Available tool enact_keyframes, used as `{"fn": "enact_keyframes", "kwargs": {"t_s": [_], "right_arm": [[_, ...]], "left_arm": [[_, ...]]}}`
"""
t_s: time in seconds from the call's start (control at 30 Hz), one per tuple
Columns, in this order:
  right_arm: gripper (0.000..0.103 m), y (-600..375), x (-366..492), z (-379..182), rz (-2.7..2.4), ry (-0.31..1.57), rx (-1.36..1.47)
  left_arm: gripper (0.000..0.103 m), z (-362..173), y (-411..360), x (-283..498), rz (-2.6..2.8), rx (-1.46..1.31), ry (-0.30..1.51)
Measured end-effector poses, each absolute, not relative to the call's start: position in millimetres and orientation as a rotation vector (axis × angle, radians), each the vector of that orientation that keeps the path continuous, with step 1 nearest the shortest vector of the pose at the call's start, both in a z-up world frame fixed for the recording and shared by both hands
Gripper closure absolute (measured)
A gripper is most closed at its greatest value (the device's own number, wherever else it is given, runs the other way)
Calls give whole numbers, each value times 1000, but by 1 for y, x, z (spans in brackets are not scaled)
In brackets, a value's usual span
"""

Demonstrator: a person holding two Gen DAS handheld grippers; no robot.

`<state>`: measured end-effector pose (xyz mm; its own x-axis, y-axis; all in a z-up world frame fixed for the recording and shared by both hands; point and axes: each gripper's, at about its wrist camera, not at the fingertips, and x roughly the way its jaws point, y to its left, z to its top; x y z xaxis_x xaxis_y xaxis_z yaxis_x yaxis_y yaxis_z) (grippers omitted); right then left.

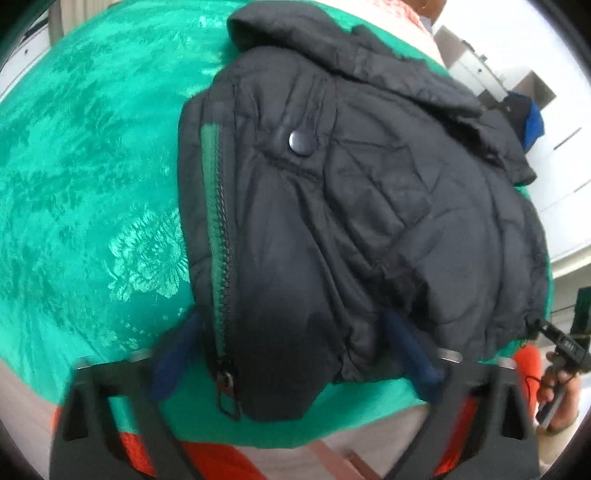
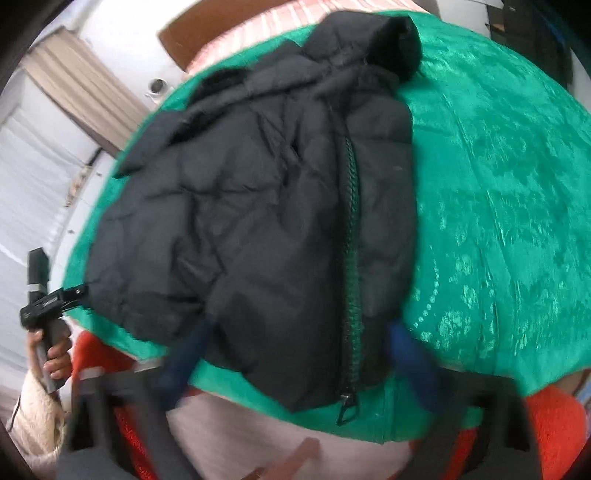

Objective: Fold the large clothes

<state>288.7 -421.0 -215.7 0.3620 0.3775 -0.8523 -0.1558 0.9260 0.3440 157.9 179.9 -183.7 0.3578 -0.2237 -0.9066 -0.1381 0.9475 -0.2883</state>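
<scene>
A black puffer jacket [image 1: 351,206] with a green-edged zipper lies folded on a green patterned bedspread [image 1: 85,177]; it also shows in the right wrist view [image 2: 258,206]. My left gripper [image 1: 295,332] is open, its blue fingers [image 1: 173,354] straddling the jacket's near hem. My right gripper [image 2: 299,339] is open too, its blue fingers [image 2: 410,362] either side of the near hem by the zipper pull. Each gripper is seen small in the other's view, at the jacket's side edge.
The green bedspread [image 2: 498,184] covers a bed with a pink striped sheet [image 2: 258,22] at its head. An orange cloth [image 2: 554,428] hangs below the near edge. Curtains [image 2: 81,85] and white cabinets [image 1: 554,155] stand beyond the bed.
</scene>
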Motion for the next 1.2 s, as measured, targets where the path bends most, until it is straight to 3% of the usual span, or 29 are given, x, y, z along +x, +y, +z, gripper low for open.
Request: {"fn": "enact_keyframes", "kwargs": {"t_s": [0.03,0.1,0.17,0.33,0.57,0.73,0.77,0.83,0.87,0.97,1.07,1.17,1.2], "right_arm": [[69,-424,286,-213,342,1140,219],[80,-429,280,-208,345,1118,224],[83,-434,273,-196,350,1089,213],[84,-443,252,-172,323,1036,148],[84,-450,251,-214,264,1128,187],[84,-443,248,-213,245,1111,155],[83,-444,247,-212,241,1106,160],[71,-446,243,-207,231,1095,171],[57,-447,240,-200,217,1091,164],[31,-454,221,-175,176,1014,121],[28,-458,209,-155,131,928,84],[27,-455,203,-149,142,899,98],[27,-451,203,-149,156,895,100]], "left_arm": [[44,-183,180,159,-34,-345,1216],[75,-179,180,156,-14,-346,1209],[83,-171,179,150,-19,-365,1202],[86,-149,168,129,-54,-389,1174],[85,-184,139,131,-16,-300,1237],[83,-186,107,139,21,-166,1223],[78,-185,104,139,30,-154,1219],[67,-176,95,133,66,-134,1210],[56,-166,93,131,83,-124,1197],[34,-124,99,125,101,-85,1104],[23,-69,89,141,99,22,967],[5,-23,61,181,10,112,844],[4,-13,45,197,-31,143,819]]}}
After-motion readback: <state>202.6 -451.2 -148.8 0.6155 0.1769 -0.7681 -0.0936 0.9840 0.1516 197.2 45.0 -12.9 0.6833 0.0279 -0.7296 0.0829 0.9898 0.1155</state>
